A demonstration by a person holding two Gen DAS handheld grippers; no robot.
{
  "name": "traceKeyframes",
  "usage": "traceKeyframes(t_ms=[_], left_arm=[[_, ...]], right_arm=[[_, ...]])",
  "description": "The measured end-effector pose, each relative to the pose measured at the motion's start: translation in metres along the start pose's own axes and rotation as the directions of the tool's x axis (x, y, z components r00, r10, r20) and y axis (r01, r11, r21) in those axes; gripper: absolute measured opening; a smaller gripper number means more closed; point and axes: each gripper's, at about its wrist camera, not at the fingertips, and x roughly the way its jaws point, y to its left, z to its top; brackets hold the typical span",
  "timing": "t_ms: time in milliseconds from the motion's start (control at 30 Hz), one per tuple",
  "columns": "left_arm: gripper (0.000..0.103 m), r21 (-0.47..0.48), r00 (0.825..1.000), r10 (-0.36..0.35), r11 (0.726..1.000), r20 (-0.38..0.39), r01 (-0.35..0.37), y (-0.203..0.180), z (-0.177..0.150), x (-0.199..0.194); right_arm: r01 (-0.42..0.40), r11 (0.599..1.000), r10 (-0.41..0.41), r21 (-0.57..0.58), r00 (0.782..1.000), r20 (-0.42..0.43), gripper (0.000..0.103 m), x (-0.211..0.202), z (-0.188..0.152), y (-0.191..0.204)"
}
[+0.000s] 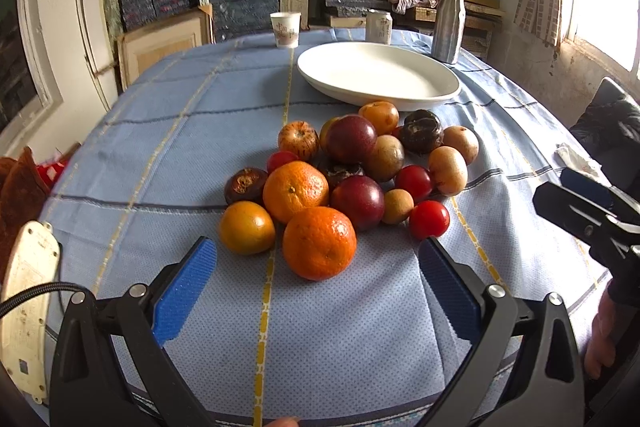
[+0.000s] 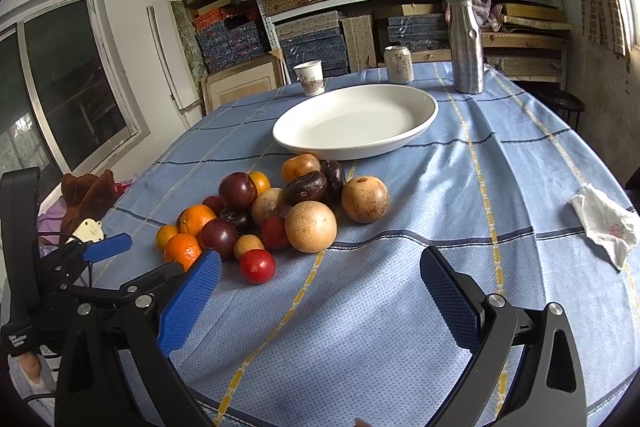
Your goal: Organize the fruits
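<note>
A pile of mixed fruit lies on the blue checked tablecloth [image 1: 200,131]: oranges [image 1: 319,242], purple plums [image 1: 357,202], red tomatoes [image 1: 429,219], tan round fruits [image 1: 448,170] and dark wrinkled ones [image 1: 421,131]. An empty white oval plate [image 1: 378,74] sits just behind the pile. My left gripper [image 1: 318,259] is open and empty, its jaws either side of the nearest orange, just short of it. My right gripper [image 2: 320,271] is open and empty, in front of the pile [image 2: 272,211], with a red tomato [image 2: 257,266] near its left finger. The plate also shows in the right wrist view [image 2: 354,121].
A paper cup [image 1: 285,29], a drink can [image 1: 378,25] and a metal bottle [image 1: 449,21] stand behind the plate. A crumpled white tissue [image 2: 606,225] lies at the right. Shelves of stacked boxes fill the back wall. A white device [image 1: 26,311] lies at the table's left edge.
</note>
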Motion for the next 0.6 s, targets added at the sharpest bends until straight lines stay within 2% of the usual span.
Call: traceKeyframes(t_ms=[100,167,200,233,267,400,433,500,600], left_arm=[[0.099,0.001,0.998,-0.044,0.999,-0.041,0.044,0.011,-0.005,0.002],[0.099,0.031,0.996,-0.042,0.999,-0.072,0.044,0.028,-0.006,0.001],[0.099,-0.009,0.982,-0.084,0.996,-0.169,0.084,0.033,-0.007,0.007],[0.099,0.003,0.975,-0.074,0.997,-0.209,0.076,0.035,-0.007,0.009],[0.099,0.039,0.976,-0.045,0.998,-0.212,0.055,0.036,-0.005,0.011],[0.099,0.079,0.963,-0.048,0.994,-0.266,0.071,0.036,0.001,0.024],[0.099,0.095,0.967,-0.030,0.994,-0.254,0.056,0.036,0.003,0.029],[0.099,0.074,0.967,-0.063,0.994,-0.246,0.084,0.042,0.007,0.035],[0.099,0.030,0.959,-0.141,0.988,-0.245,0.153,0.048,0.005,0.038]], right_arm=[[-0.047,0.998,0.050,0.039,0.996,-0.068,0.100,0.012,-0.001,-0.005],[-0.123,0.990,0.130,0.061,0.983,-0.130,0.100,0.020,-0.001,-0.008],[-0.158,0.986,0.166,0.062,0.972,-0.167,0.100,0.025,-0.002,-0.007],[-0.174,0.983,0.181,0.057,0.966,-0.185,0.100,0.026,-0.001,-0.007],[-0.184,0.982,0.187,0.036,0.963,-0.194,0.100,0.028,-0.001,-0.006],[-0.139,0.989,0.120,-0.050,0.956,-0.268,0.100,0.037,0.002,0.003],[-0.131,0.990,0.110,-0.060,0.955,-0.274,0.100,0.039,0.003,0.005],[-0.121,0.991,0.099,-0.061,0.956,-0.275,0.100,0.039,0.006,0.003],[-0.111,0.992,0.092,-0.053,0.955,-0.284,0.100,0.038,0.006,0.001]])
